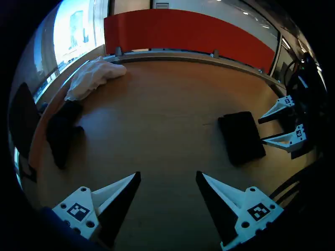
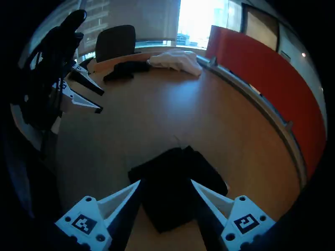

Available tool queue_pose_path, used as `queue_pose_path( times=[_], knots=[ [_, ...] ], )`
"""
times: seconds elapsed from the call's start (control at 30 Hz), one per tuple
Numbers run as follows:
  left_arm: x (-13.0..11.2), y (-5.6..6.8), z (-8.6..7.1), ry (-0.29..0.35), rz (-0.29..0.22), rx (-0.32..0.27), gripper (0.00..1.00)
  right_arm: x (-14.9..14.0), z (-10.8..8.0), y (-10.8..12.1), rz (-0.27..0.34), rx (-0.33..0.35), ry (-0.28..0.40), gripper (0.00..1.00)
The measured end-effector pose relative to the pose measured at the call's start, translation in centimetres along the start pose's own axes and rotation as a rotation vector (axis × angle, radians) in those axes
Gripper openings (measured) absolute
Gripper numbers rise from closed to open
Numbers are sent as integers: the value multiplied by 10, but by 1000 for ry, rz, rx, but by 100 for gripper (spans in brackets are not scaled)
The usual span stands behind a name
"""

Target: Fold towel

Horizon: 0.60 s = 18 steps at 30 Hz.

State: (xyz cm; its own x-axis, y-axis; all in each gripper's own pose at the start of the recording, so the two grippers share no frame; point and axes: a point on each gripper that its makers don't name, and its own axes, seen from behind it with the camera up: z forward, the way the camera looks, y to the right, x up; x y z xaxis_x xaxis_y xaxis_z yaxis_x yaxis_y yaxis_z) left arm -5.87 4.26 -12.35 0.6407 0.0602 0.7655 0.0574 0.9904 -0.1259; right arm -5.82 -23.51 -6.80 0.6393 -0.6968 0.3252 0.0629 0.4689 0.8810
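Right gripper view: the right gripper (image 2: 166, 183) holds its fingers spread, tips over the near end of the dark towel (image 2: 169, 205), which lies as a compact rectangle on the wooden table (image 2: 167, 113). The left gripper (image 1: 167, 173), fingers also apart, hovers over bare wood, well apart from the towel. For a clean fold, pinch one edge through all layers and carry it squarely across. A white cloth heap (image 2: 176, 58) and another dark cloth (image 2: 125, 69) lie loose on the tabletop, in no container.
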Motion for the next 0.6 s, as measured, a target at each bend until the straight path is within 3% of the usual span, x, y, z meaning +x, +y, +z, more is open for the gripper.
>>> queue_pose_path(
  times=[0.3, 0.6],
  knots=[
    [0, 2, -2, 3, -3, 1, 98, -15, -8, 5, 22, -24, -14, 73],
    [0, 3, -4, 4, 3, 2, 98, -58, -14, 1, 64, -36, -70, 73]
  ],
)
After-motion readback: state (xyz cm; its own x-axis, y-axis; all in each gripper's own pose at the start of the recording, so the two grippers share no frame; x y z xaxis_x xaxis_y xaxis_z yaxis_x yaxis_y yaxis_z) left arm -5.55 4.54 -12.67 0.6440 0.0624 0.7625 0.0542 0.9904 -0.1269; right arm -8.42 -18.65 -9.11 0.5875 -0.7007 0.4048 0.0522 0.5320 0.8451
